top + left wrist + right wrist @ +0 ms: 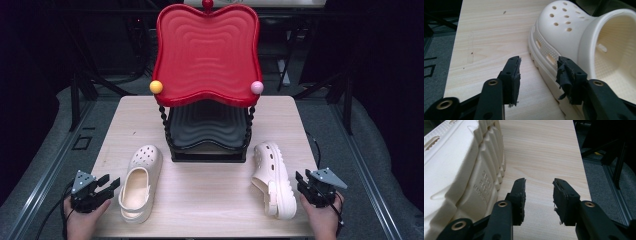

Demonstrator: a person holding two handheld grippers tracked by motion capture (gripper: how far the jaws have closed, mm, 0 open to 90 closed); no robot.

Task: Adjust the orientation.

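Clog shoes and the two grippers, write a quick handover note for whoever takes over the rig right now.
Left gripper: open, holding nothing, just left of the upright clog, jaws beside its sole edge.
Right gripper: open, holding nothing, just right of the tipped clog, which lies on its side with the tread facing the gripper.
Both clogs sit on the table in front of the two-tier rack, whose red and black trays carry no shoes.
Done: nothing gripped or moved so far, judging by the layout.
Left: probably grasp each clog; righting the tipped one likely comes first.

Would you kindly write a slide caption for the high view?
Open left tongs and right tongs flank two cream clogs, one upright, one tipped sideways, before a red-topped rack.
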